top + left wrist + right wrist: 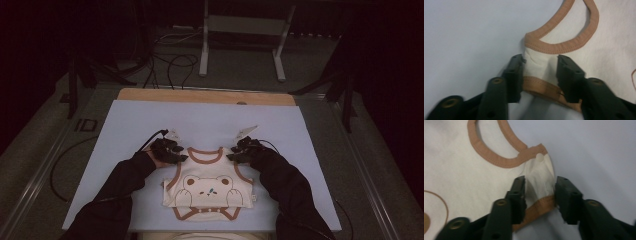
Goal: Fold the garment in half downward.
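A cream baby vest [210,187] with brown trim and a bear print lies flat on the pale blue mat [210,120], neck away from me. My left gripper [182,157] is at its left shoulder strap and my right gripper [232,156] at its right one. In the left gripper view the jaws [540,61] pinch the strap [536,66] across its width, and the cloth bunches up between them. The right gripper view shows the same: the gripper [540,182] squeezes the creased strap [541,178], just below a white snap button [539,157].
The mat lies on a wooden table whose bare far edge [205,95] shows beyond it. Cables [170,65] and a metal stand [242,30] are on the floor behind the table. Bare mat lies on both sides of the vest and beyond it.
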`<action>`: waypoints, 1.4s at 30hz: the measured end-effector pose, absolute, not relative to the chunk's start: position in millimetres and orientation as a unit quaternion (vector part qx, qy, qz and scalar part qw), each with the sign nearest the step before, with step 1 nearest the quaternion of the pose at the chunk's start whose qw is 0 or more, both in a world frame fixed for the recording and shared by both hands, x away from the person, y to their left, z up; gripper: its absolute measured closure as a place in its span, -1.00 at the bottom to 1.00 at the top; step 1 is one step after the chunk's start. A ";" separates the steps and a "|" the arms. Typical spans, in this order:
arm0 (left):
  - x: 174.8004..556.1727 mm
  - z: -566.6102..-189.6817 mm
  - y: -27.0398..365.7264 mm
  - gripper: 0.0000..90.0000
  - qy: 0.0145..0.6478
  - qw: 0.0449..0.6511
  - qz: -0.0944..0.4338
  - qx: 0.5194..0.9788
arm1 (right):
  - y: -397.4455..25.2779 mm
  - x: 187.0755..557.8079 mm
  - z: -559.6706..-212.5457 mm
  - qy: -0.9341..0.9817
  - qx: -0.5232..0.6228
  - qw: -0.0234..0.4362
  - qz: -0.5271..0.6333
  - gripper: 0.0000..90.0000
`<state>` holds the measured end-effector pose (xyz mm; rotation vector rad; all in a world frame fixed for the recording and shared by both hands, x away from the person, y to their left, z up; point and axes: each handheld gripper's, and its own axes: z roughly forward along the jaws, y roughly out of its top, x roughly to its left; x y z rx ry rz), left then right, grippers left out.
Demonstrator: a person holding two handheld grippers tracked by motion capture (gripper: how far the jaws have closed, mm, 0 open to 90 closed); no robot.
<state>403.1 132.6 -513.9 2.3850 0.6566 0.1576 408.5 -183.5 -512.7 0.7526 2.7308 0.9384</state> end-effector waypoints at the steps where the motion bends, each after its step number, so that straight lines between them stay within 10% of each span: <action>1: 403.7 -513.3 132.2 0.41 0.253 0.324 0.058 0.910 | -182.8 407.9 -512.0 0.911 0.258 0.075 0.313 0.57; 8: 403.5 -511.5 127.5 0.92 0.254 0.317 0.049 0.913 | -181.0 407.8 -511.4 0.914 0.252 0.075 0.310 0.83; 42: 404.8 -442.8 137.3 0.93 0.222 0.388 0.092 0.890 | -189.3 405.4 -443.1 0.890 0.237 0.133 0.366 0.84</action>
